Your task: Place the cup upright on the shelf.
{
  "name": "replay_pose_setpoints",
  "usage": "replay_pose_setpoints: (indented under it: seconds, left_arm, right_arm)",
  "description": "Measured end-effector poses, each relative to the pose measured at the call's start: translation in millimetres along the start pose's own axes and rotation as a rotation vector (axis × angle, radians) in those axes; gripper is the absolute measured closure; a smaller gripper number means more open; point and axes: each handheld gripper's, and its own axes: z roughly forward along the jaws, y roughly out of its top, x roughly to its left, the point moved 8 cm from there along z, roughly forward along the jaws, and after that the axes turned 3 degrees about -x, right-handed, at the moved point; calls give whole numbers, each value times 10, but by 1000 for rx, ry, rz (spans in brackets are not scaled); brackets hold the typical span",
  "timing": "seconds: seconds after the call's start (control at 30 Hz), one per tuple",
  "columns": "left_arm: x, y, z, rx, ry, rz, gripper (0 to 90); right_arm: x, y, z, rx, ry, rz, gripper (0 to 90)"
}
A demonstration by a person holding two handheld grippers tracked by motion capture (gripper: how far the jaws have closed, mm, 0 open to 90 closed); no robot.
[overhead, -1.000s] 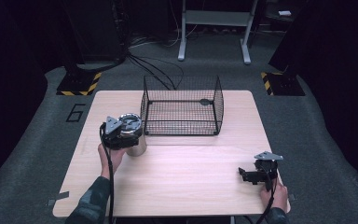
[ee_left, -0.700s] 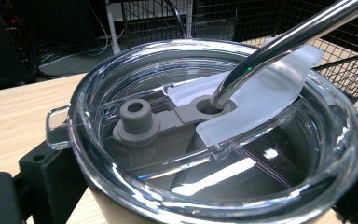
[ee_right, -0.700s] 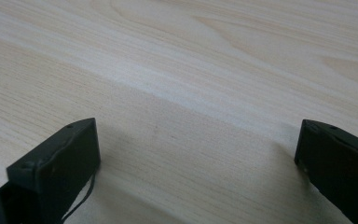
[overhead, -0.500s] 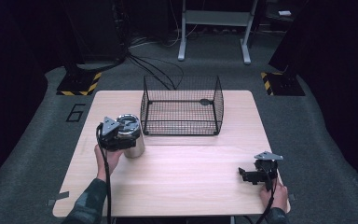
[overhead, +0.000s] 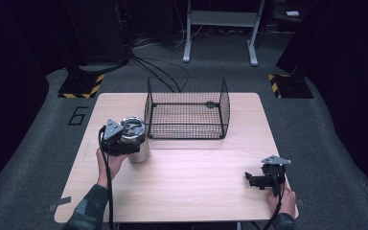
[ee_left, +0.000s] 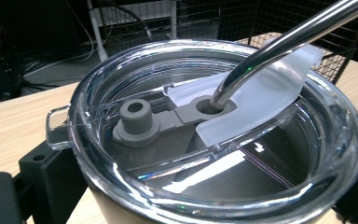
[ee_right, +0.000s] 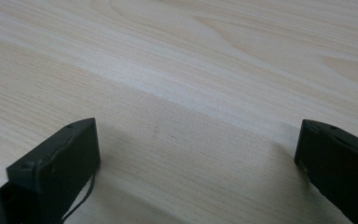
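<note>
Steel tumbler with a clear plastic lid stands upright on the pale wooden table, long axis vertical, near the table's left edge and just beside the front left corner of the one black wire basket. One polished metal straw rises through the grey stopper hole in the lid and leans away toward the basket; its top is cut off in the left gripper view. The left gripper is clamped around the tumbler's body, a black jaw showing on each side below the lid rim, with the person's left hand behind it. The tumbler's lower part is hidden there. The right gripper rests low at the table's front right, well apart from the tumbler, jaws spread wide over bare wood with nothing between them. Two grippers, one tumbler, one straw, one basket.
</note>
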Motion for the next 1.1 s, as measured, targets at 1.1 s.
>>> replay_pose_setpoints:
  seconds: [1.1]
  left_arm:
    - [-364,338,81,-13,-110,60,40]
  right_arm:
    - [0,0,0,0,0,0,0]
